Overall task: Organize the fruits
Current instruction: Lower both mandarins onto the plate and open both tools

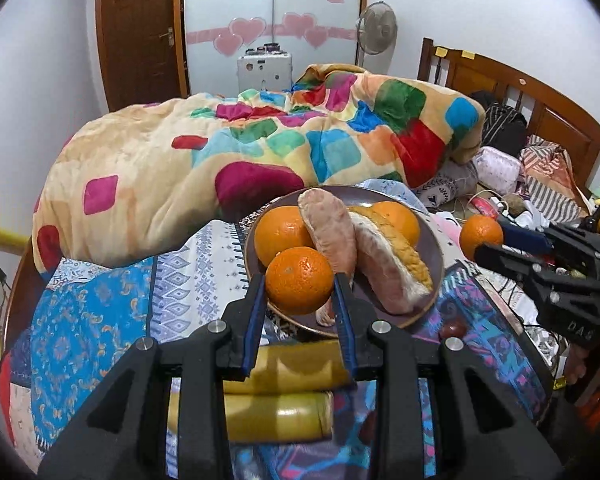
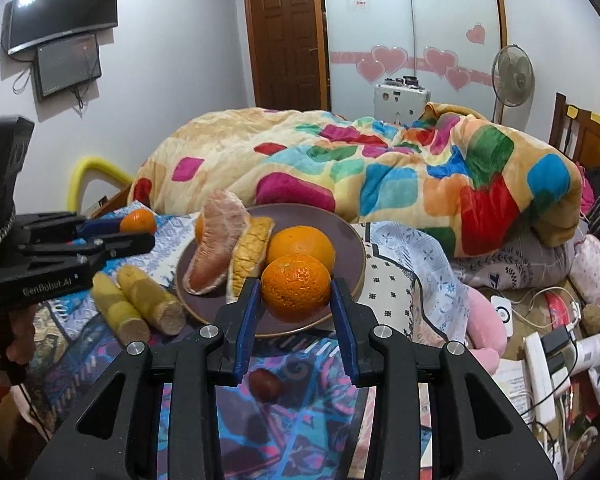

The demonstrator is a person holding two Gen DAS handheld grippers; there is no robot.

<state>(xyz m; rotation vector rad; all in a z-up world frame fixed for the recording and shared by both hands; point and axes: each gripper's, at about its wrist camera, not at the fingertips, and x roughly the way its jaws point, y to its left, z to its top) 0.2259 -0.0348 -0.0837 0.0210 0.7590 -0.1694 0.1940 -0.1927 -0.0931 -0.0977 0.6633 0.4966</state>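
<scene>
Two short yellow cane-like sticks (image 2: 138, 304) lie side by side on the patterned bedspread (image 1: 88, 320), at about nine o'clock from the plate (image 2: 352, 256); their cut ends are pale and fibrous. Above them, the left gripper (image 1: 300, 280) has its jaws closed on a small orange (image 1: 299, 280), bright and round, with a dimpled skin and a faint pale scuff; it hangs over the plate's near rim.

The plate is round, dark brown-purple with a thin lighter edge, and sits on the bed in front of a heaped, many-coloured blanket (image 2: 380, 168). On its left half stand two big peeled pomelo wedges: one pink and membraned (image 2: 216, 240), the other (image 2: 250, 252) showing its yellow rind. A partly hidden orange (image 2: 199, 228) peeks out behind them at ten o'clock. To the right rests a larger, smooth orange (image 2: 300, 244).

At the plate's six o'clock, the right gripper (image 2: 296, 288) grips another small orange (image 2: 295, 287) between blue-padded jaws; its skin is pebbled, with a star-shaped stem scar on top. Below it, a small dark red fruit (image 2: 264, 386) lies on the bedspread.
</scene>
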